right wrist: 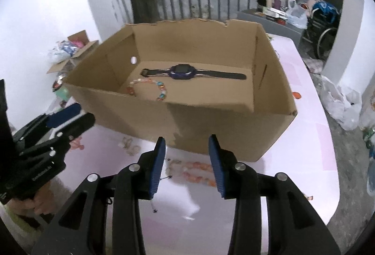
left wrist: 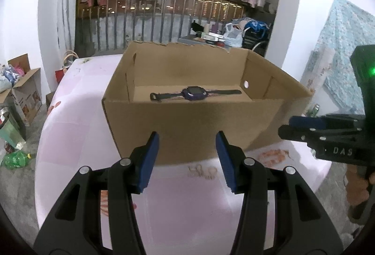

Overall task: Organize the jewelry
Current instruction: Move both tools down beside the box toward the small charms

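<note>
Your right claw [right wrist: 186, 144] hangs wide and empty just above the orange bead bracelet [right wrist: 198, 171] on the table [right wrist: 304, 161], short of the box [right wrist: 211, 128].

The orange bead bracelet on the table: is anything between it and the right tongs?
Nothing visible. The orange bead bracelet lies on the pink table just ahead of the open right tongs, before the cardboard box.
</note>
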Demonstrator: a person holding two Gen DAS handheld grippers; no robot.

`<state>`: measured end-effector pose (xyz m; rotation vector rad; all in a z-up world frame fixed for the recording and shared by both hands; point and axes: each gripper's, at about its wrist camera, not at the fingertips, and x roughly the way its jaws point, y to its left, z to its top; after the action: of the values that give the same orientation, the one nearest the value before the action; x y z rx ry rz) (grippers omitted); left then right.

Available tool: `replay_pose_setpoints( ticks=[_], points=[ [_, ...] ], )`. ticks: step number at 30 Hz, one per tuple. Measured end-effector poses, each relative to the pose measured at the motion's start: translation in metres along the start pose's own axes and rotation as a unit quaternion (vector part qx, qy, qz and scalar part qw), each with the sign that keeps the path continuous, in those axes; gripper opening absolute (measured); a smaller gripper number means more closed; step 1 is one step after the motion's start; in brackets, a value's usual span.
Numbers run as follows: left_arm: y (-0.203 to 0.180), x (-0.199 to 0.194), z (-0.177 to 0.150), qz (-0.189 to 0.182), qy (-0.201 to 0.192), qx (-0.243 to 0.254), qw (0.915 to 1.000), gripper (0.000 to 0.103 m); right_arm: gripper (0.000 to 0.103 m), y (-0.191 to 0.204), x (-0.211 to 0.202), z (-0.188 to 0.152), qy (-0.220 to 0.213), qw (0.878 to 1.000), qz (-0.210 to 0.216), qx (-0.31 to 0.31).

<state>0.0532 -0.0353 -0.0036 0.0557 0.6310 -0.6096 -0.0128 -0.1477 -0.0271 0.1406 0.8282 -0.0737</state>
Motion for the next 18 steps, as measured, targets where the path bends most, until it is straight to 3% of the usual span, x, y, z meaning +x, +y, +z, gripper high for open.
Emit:
replay_pose_setpoints(
  ticks=[7, 13, 18],
  points=[
    [-0.002, -0.007, -0.029, -0.042, 0.025, 0.022, 0.9986, 0.047, 0.041, 0.010, -0.006, -0.026, 0.001, 1.000, 0.024, -0.015],
    [-0.005, 0.007, -0.043, -0.062, 0.054, 0.044, 0.9956, 0.047, 0.041, 0.012, 0.008, -0.036, 0.012, 0.998, 0.068, -0.005],
    [-0.002, 0.017, -0.040, -0.067, 0.055, 0.057, 0.9946, 0.037, 0.034, 0.017, 0.022, -0.030, 0.019, 0.994, 0.104, -0.006]
  ],
)
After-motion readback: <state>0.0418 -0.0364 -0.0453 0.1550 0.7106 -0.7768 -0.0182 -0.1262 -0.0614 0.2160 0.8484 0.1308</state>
